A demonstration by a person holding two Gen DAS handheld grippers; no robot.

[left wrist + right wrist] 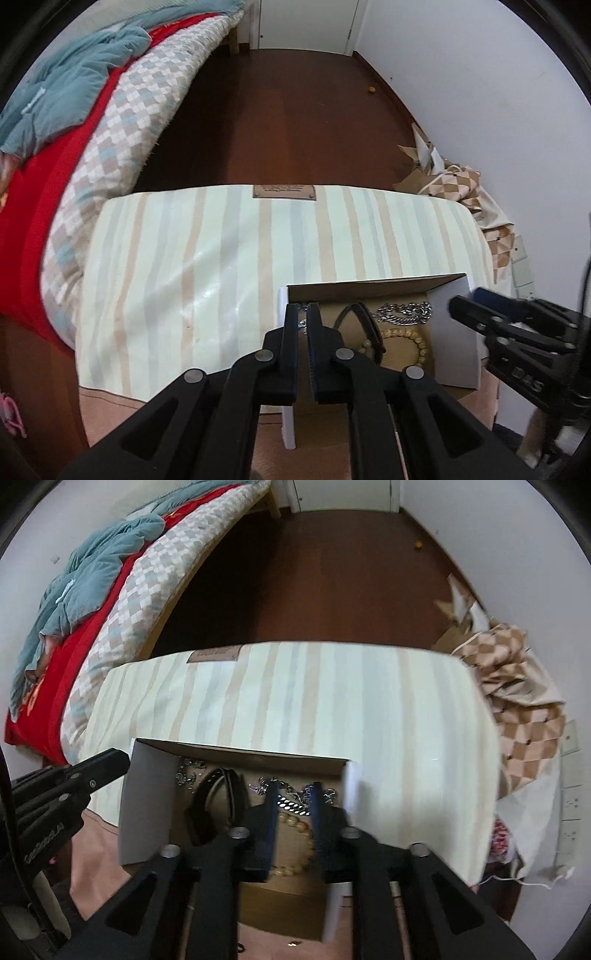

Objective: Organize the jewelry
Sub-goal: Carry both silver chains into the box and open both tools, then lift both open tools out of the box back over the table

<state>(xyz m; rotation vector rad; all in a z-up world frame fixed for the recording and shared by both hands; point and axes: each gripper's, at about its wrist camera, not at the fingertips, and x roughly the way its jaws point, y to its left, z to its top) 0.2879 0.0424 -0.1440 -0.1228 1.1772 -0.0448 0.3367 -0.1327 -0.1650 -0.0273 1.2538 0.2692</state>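
Observation:
An open cardboard box [458, 328] [147, 797] sits on a striped cloth. Inside lie a silver chain [404, 313] [291, 801], a beige bead bracelet [410, 341] [295, 827], a black strap [365, 328] [218, 797] and a small silver chain [188, 771]. My left gripper [302, 308] hovers over the box's left end, its jaws a narrow gap apart, with a bit of silver chain [303, 324] seen between them. My right gripper [294, 788] is open above the silver chain and beads, holding nothing.
The striped cloth [221, 258] [332, 709] covers the surface beyond the box. A bed with checked, red and teal bedding [110, 122] lies left. Cardboard and checked fabric [517, 686] pile at the right wall. Brown floor [288, 110] lies beyond.

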